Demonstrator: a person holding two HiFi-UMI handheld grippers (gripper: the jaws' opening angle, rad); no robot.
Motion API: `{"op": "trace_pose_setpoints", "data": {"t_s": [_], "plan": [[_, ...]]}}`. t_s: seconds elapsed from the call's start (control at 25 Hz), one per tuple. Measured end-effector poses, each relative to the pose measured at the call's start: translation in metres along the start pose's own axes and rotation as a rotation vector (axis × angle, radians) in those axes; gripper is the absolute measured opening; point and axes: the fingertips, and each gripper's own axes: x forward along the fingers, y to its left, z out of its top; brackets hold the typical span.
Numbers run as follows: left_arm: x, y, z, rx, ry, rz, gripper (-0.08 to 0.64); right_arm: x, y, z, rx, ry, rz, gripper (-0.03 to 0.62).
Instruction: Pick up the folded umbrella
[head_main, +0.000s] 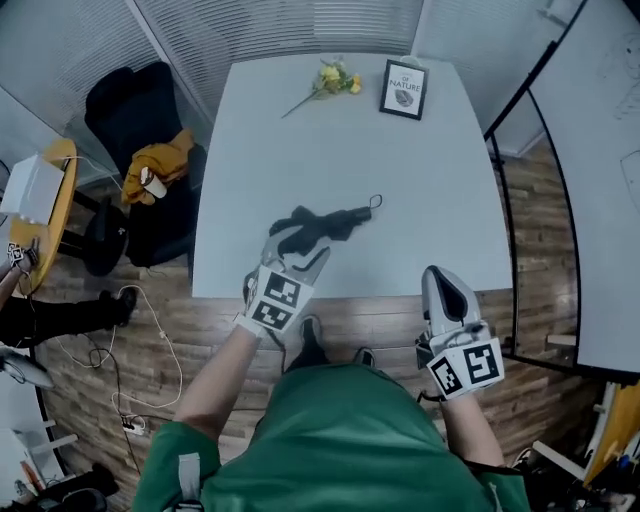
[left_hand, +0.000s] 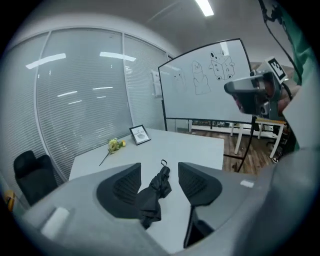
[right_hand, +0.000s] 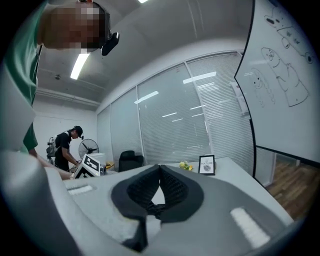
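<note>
The folded black umbrella (head_main: 330, 222) lies on the white table (head_main: 430, 200) near its front edge, its wrist loop toward the right. My left gripper (head_main: 298, 248) hovers at the umbrella's near end with jaws open. In the left gripper view the umbrella (left_hand: 155, 192) sits between the two pads of that gripper (left_hand: 160, 168), and neither pad presses on it. My right gripper (head_main: 445, 280) is held over the table's front right edge, away from the umbrella. In the right gripper view this gripper (right_hand: 160, 172) is shut with nothing between its jaws.
A yellow flower (head_main: 335, 80) and a framed picture (head_main: 404, 89) lie at the table's far side. A black chair (head_main: 150, 160) with a yellow garment stands left of the table. A whiteboard (left_hand: 205, 80) stands to the right. A person (right_hand: 67, 147) works at the room's left.
</note>
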Motion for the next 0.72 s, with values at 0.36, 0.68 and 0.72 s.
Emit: {"op": "trace_pose_setpoints", "data": {"t_s": [0.36, 0.68, 0.72], "plan": [[0.093, 0.017, -0.061, 0.246, 0.192, -0.164, 0.266, 0.017, -0.001, -0.003, 0.021, 0.013, -0.205, 0.003], [0.155, 0.016, -0.128, 0.395, 0.438, -0.29, 0.328, 0.016, -0.002, -0.011, 0.031, 0.02, -0.333, 0.003], [0.159, 0.015, -0.133, 0.38, 0.454, -0.3, 0.33, 0.014, -0.004, -0.012, 0.037, 0.018, -0.349, 0.003]]}}
